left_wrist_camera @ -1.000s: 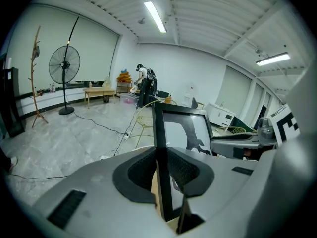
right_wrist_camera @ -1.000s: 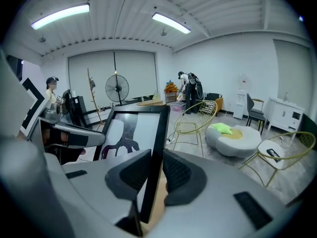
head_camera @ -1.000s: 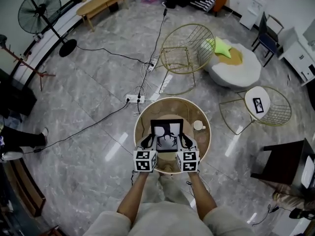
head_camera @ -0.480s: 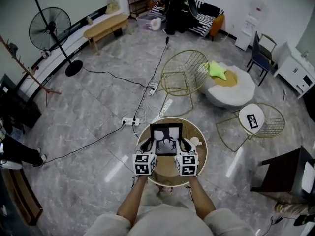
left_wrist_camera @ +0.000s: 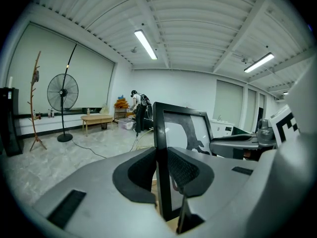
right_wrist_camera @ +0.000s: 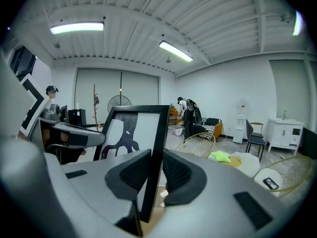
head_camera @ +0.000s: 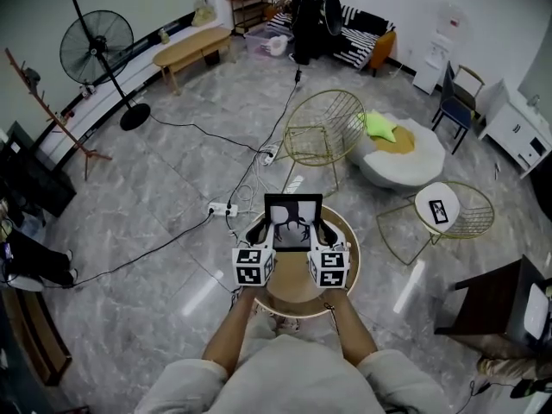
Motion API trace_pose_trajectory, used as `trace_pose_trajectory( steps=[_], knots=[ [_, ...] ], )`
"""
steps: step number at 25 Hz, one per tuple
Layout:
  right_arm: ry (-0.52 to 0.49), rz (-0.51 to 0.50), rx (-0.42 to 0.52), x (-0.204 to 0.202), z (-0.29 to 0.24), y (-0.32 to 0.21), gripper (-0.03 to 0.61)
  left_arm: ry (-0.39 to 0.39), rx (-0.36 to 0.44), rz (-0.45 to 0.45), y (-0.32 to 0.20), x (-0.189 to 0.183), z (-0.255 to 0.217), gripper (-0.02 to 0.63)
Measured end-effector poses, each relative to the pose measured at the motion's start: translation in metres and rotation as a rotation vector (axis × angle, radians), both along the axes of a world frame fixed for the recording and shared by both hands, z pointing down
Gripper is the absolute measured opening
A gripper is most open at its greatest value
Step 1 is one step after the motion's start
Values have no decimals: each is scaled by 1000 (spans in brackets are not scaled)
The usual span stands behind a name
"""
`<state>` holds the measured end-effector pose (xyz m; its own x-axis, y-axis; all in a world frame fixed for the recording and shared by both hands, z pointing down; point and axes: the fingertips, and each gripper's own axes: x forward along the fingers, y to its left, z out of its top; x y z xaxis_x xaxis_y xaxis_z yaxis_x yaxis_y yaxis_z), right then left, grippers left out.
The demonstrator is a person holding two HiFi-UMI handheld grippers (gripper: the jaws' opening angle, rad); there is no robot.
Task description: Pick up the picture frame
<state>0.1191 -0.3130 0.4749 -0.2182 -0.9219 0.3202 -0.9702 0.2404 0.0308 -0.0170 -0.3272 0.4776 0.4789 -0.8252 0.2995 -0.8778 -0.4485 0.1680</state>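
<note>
A black picture frame (head_camera: 292,222) with a white print of a dark figure hangs above the round wooden table (head_camera: 297,293), held from both sides. My left gripper (head_camera: 258,233) is shut on the frame's left edge (left_wrist_camera: 159,152), its pads pressing the black moulding. On the opposite side my right gripper (head_camera: 325,231) is shut on the right edge (right_wrist_camera: 154,152). The frame stands upright and tilted a little toward the person. Its lower edge is hidden behind the jaws in both gripper views.
A gold wire chair (head_camera: 326,126) stands beyond the table, a second wire chair with a white round seat (head_camera: 440,210) to the right. Cables and a power strip (head_camera: 222,207) lie on the marble floor at left. A white pouf (head_camera: 401,158) sits further back.
Both grippers have risen with the picture frame between them. The table now sits lower and smaller beneath the frame.
</note>
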Motion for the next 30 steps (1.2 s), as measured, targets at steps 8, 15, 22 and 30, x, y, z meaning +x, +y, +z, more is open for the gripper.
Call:
trace_pose_trajectory(
  steps=[8, 15, 22, 30],
  knots=[
    [-7, -1, 33, 3, -22, 11, 75, -8, 36, 4, 9, 4, -23, 74],
    [3, -3, 60, 6, -33, 19, 75, -7, 60, 8, 17, 7, -34, 74],
    [9, -2, 66, 5, -40, 25, 75, -7, 68, 5, 23, 6, -39, 74],
    [8, -4, 71, 3, -42, 28, 75, -3, 73, 5, 27, 4, -40, 74]
  ],
)
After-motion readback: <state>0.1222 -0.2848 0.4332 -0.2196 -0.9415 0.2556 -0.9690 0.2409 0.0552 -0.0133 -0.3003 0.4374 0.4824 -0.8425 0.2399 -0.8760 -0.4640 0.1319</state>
